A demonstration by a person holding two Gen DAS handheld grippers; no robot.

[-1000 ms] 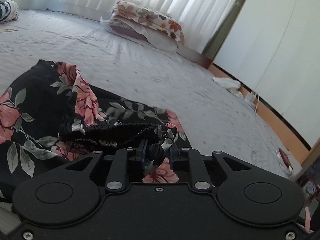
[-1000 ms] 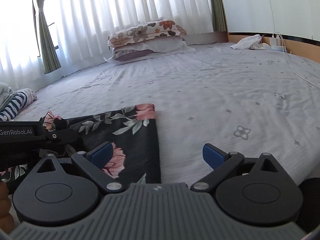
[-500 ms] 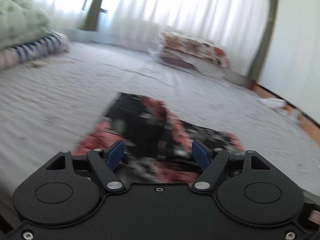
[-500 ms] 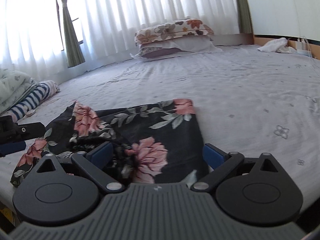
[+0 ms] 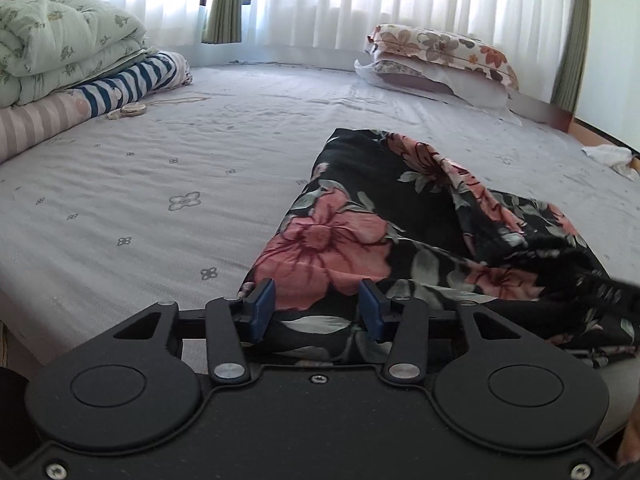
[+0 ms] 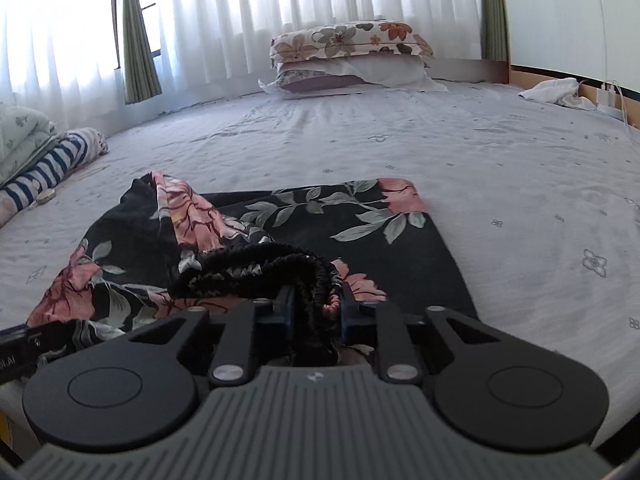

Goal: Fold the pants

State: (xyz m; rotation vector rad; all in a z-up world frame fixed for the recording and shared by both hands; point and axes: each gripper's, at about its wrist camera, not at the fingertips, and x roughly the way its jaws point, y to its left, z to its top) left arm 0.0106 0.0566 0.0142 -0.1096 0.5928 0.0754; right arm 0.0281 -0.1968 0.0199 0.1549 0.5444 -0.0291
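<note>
A wide bed [image 5: 160, 184] covered by a pale grey sheet with small flower prints fills most of both views. Near its front edge lie the pants [image 5: 384, 216], black with pink flowers and grey-green leaves, partly folded and rumpled, their gathered black waistband [image 6: 256, 268] heaped on top.

The left tongs [image 5: 316, 310] sit at the near left corner of the pants; their jaws are closing, with fabric between the blue pads, which do not yet press on it. The right tongs [image 6: 316, 308] are also closing, and their pads already pinch the bunched waistband.

At the far side two pillows [image 6: 348, 56] are stacked, the upper one flowered, before white curtains [image 6: 240, 12] with green drapes [image 6: 138, 40]. On the left of the bed rests a folded green quilt [image 5: 60, 44] over striped bedding [image 5: 132, 80]. A white cloth [image 6: 556, 92] lies at the right edge beside a pale wall [image 6: 560, 12].
</note>
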